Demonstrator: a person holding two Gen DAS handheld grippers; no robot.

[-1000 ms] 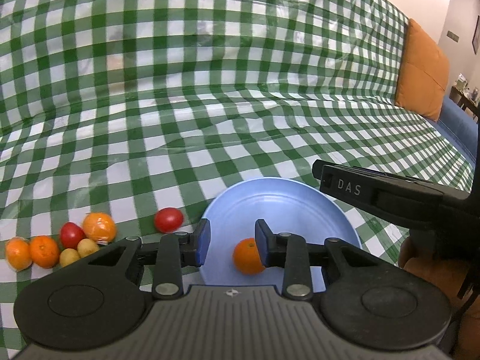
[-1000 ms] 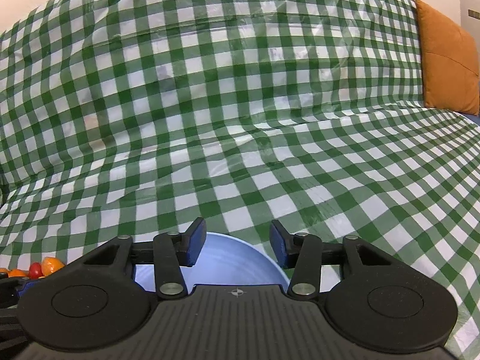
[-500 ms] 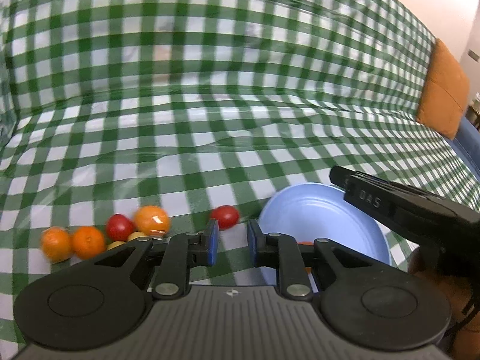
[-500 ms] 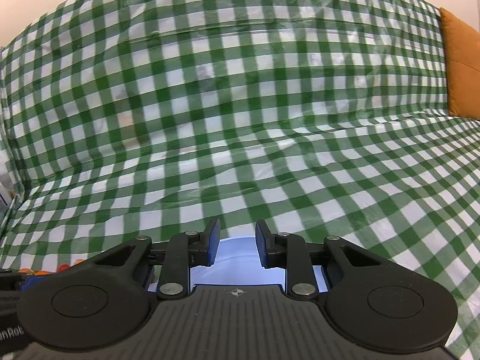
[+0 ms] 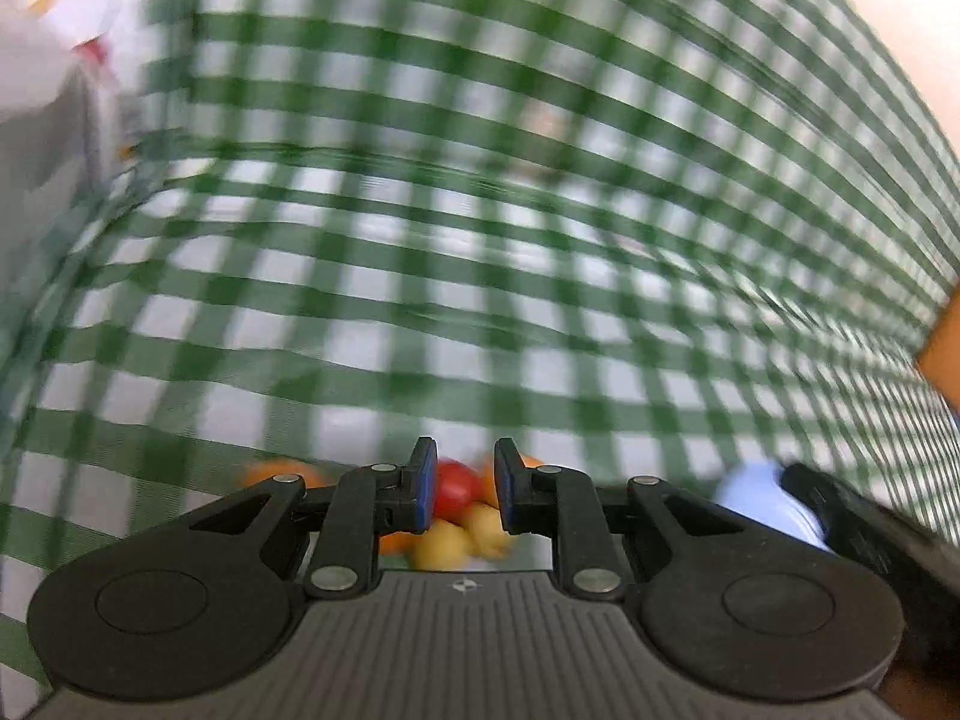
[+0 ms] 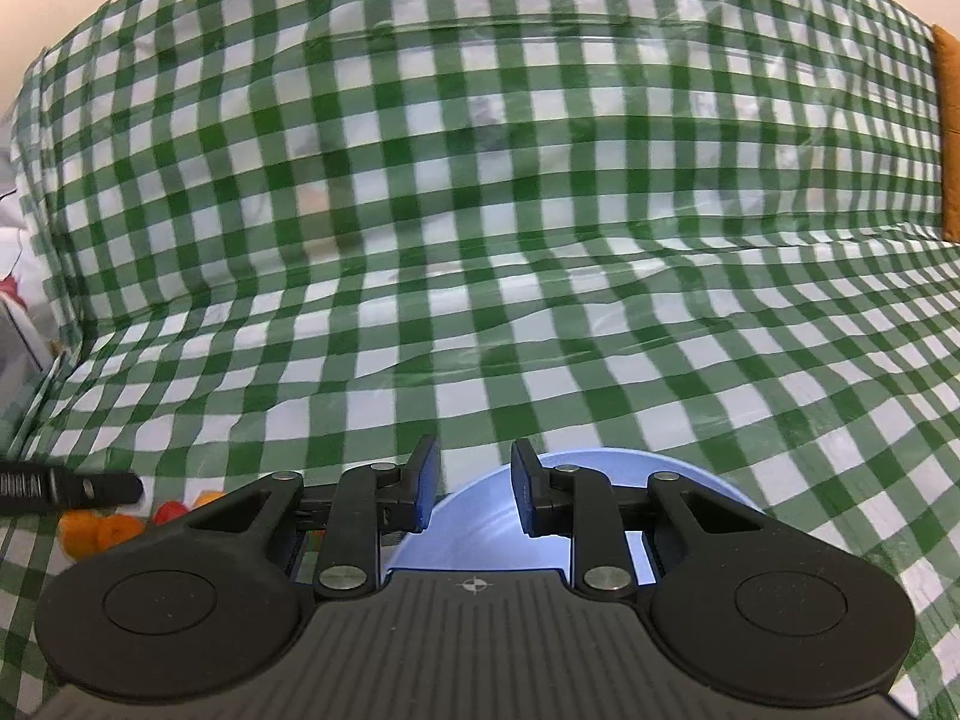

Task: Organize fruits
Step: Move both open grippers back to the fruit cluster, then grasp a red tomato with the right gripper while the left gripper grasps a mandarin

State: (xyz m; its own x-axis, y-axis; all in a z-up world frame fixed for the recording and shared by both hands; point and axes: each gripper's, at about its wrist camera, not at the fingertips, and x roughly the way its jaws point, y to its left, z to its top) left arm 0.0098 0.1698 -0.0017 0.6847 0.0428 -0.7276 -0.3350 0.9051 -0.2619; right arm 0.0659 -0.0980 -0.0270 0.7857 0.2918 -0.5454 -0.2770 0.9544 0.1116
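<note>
Nearest the left wrist camera, the left gripper (image 5: 459,492) has its blue-padded black fingers drawn narrow with nothing pinched between them; it points steeply down over a small heap of fruit, probably lined up to pick the next piece. Just past the fingertips lies a glossy round red cherry tomato (image 5: 456,483), with two small smooth yellow oval fruits (image 5: 462,537) beneath it in the frame and blurred orange mandarins (image 5: 279,471) to either side, all loose on the cloth and touching or nearly so. This view is smeared, so finer surface detail cannot be told. In the right wrist view the right gripper (image 6: 474,489) is likewise nearly closed and empty, hanging above the near rim of a shallow round pale-blue plastic bowl (image 6: 690,477), seemingly the place the fruit is meant to go; its inside is hidden behind the gripper body. The heap sits well to the bowl's left, under the other gripper's black finger. Beyond everything spreads a green-and-white checked plastic tablecloth (image 6: 480,210), shiny and creased, draped up over a backrest, with an orange fabric cushion (image 6: 948,132) at the far right edge.
</note>
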